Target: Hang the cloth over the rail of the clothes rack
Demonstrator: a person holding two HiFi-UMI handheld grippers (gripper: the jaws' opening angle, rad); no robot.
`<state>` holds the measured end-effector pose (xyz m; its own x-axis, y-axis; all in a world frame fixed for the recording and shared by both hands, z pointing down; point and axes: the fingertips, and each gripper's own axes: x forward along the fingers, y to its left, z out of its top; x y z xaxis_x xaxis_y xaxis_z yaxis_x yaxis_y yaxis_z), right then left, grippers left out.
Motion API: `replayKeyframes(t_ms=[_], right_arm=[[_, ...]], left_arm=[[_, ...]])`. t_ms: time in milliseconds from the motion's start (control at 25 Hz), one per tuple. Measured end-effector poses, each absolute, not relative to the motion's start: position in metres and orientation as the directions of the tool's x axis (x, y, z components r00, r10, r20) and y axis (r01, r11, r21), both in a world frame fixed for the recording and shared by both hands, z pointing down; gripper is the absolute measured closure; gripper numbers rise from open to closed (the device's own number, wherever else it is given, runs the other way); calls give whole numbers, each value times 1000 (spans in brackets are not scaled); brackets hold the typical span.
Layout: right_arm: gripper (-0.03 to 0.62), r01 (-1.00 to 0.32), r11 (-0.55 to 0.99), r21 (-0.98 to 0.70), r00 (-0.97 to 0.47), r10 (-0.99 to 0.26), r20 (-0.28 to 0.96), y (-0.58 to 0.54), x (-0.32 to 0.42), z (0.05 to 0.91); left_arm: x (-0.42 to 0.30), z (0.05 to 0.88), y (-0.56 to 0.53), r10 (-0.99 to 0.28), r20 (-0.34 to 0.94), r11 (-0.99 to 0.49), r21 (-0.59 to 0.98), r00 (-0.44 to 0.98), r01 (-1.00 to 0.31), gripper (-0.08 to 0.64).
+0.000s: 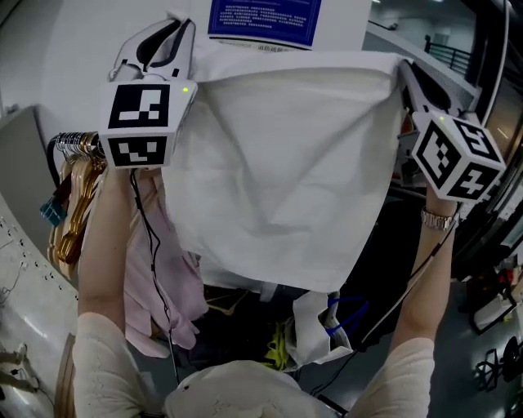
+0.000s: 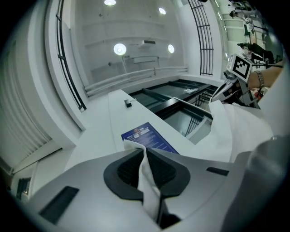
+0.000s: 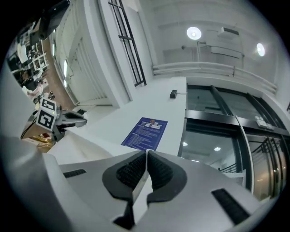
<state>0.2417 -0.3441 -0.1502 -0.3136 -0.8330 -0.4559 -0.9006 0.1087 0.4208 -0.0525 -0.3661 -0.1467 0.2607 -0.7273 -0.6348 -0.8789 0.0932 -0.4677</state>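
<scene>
Both arms (image 1: 106, 253) reach up and apart, left gripper (image 1: 181, 34) and right gripper (image 1: 404, 72) each clamped tight on a top corner of the cloth (image 1: 286, 180). It hangs spread out between them, sagging below the jaws.

Cloth (image 1: 278, 180) spans from left gripper (image 1: 181, 33) to right gripper (image 1: 404, 73), both clamped on its top corners. It fills the middle, so no passage between them. Behind the top edge is a white wall (image 1: 73, 57) with a blue notice (image 1: 261, 18); how near it is can't be told. Left side crowded: bunched hangers (image 1: 72, 196), and a pink garment (image 1: 167, 286) hanging beside the left arm. Under the hem, a white bag (image 1: 315, 326) and dark clutter. Right side tight: dark frame (image 1: 490, 57) just beside the right gripper. Both gripper views show open air above and ahead, up towards the ceiling. Black bars (image 2: 206, 41) stand off to one side.
</scene>
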Motion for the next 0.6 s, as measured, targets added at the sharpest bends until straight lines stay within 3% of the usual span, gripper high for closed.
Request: replayKeyframes(t_ms=[600], right_arm=[[569, -699, 229, 678, -418, -899, -128, -415, 240, -97]], left_arm=[[-41, -91, -457, -936, -312, 129, -735, 163, -665, 536]])
